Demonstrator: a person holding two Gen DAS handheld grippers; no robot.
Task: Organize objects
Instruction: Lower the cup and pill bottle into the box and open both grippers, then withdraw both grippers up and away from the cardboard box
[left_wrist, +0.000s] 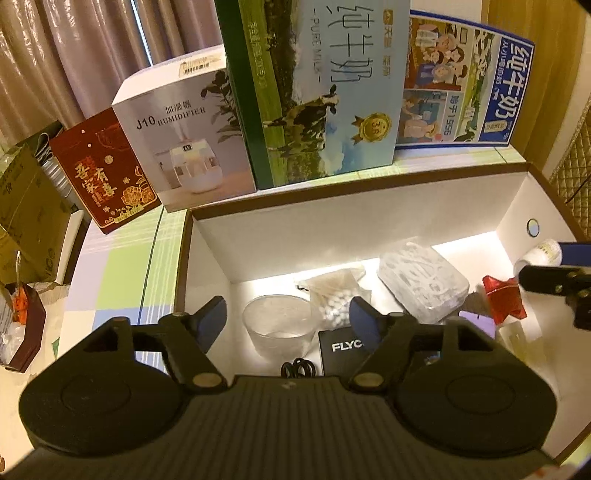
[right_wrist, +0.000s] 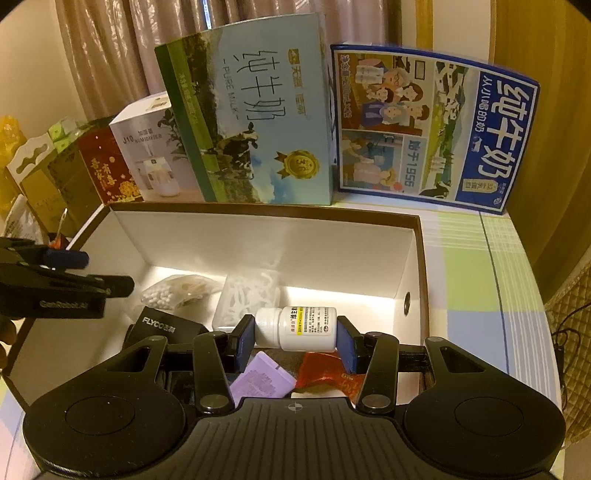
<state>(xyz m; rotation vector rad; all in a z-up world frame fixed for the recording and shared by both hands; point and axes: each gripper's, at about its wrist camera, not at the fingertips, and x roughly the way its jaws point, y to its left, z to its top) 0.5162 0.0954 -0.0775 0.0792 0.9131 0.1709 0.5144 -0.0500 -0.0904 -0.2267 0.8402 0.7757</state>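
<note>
A white cardboard box with a brown rim stands open on the table. My right gripper is shut on a white pill bottle, held sideways above the box's right part. The bottle and the right gripper show at the right edge of the left wrist view. My left gripper hangs open over the box's left part, above a clear plastic cup. In the box lie a bag of cotton swabs, a black FLYCO case, a clear lidded container and a red packet.
Behind the box stand two milk cartons, a humidifier box and a red gift box. A purple packet lies in the box under the right gripper. Cardboard boxes crowd the left. Checked tablecloth lies right of the box.
</note>
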